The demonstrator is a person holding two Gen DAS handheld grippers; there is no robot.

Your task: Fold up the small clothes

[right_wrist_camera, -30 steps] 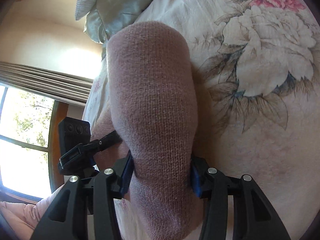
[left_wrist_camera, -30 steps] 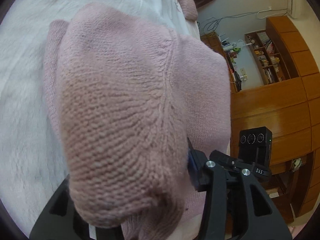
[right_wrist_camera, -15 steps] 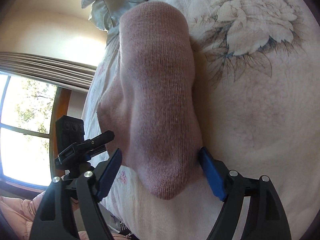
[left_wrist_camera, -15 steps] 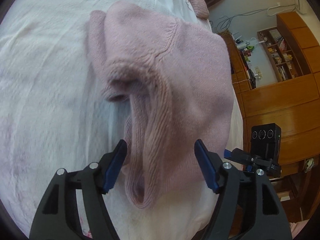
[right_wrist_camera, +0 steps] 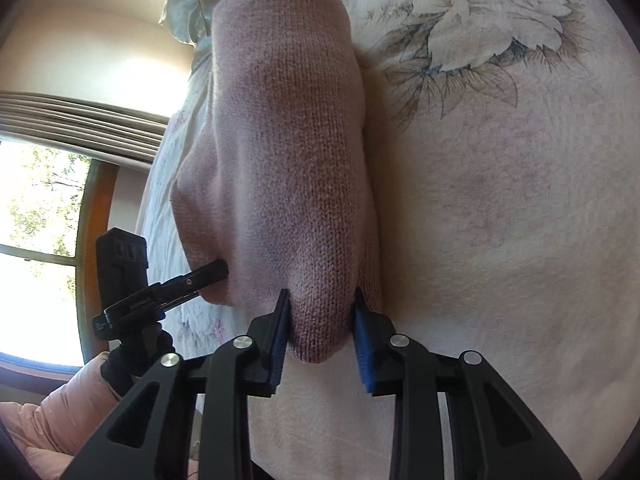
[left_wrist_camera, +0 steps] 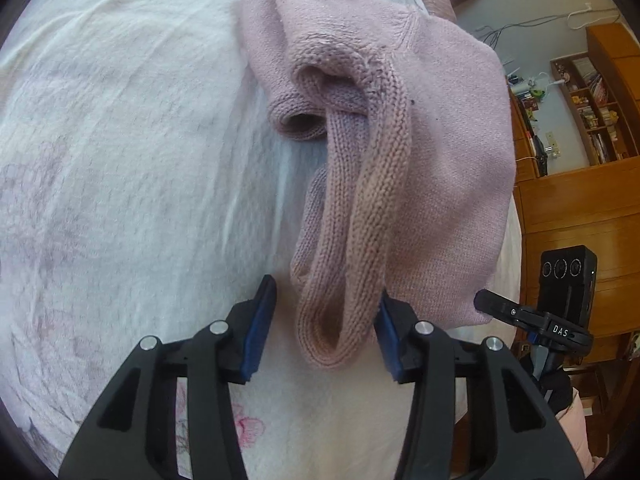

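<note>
Knitted pink sweater (left_wrist_camera: 448, 168) cuff between open left claw (left_wrist_camera: 324, 320) pads

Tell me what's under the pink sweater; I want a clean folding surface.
Under the pink sweater lies a white floral bedsheet. Whatever is directly beneath the knit is covered.

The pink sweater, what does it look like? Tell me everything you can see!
The pink sweater is a soft, chunky knit in dusty pink, lying rumpled on a white bedspread with faint flowers. One sleeve folds over the body, its open cuff showing. A loose knit end hangs between the open jaws of the left gripper. At the other side, the right gripper has its jaws against a rounded fold.
</note>
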